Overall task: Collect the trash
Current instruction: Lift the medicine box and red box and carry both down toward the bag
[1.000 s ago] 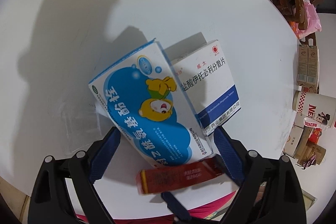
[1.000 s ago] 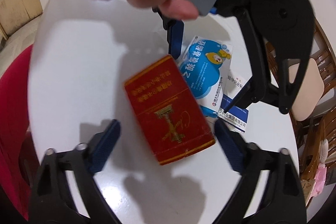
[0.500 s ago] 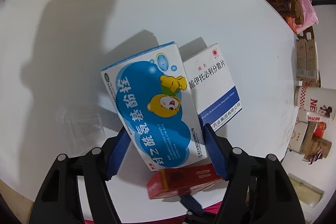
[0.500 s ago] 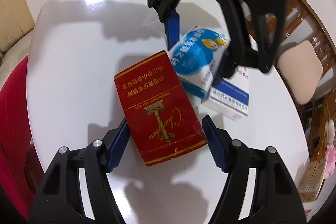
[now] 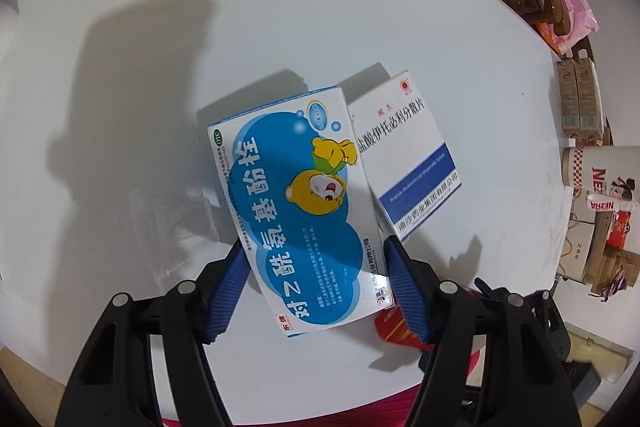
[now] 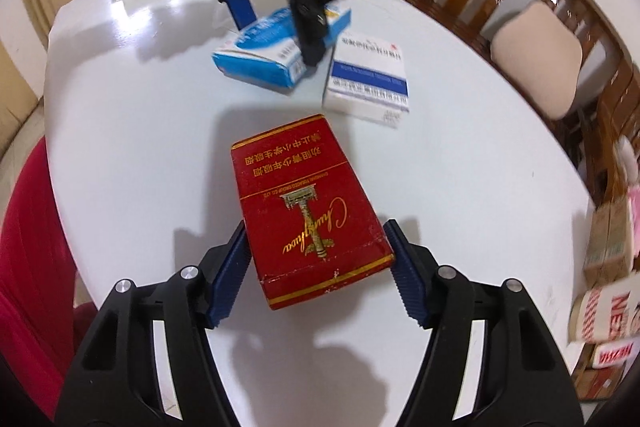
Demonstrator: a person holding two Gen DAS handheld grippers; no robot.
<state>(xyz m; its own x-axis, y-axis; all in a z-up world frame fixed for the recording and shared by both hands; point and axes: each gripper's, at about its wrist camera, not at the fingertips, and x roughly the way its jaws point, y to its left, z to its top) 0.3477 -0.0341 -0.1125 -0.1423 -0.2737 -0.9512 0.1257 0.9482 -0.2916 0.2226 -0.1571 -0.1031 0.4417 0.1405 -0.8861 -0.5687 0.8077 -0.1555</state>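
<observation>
Left gripper (image 5: 314,279): jaws have just been closing; both pads now press the long sides of the blue bear-print medicine box (image 5: 298,211), which is tilted up off the round white table (image 5: 280,7), presumably for carrying to the trash.

Right gripper (image 6: 318,269): jaws likewise closing; pads clamp the red "Chunghwa" cigarette pack (image 6: 308,215), held just beside the blue box.

White-and-blue tablet box (image 5: 408,155) lies flat beside the blue box, ungripped. Its Chinese lettering is too small to transcribe.

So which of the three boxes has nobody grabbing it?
The white box with the blue stripe. It lies alone on the table, beside the blue bear box, which the left gripper clamps. The right gripper clamps the red box.
</observation>
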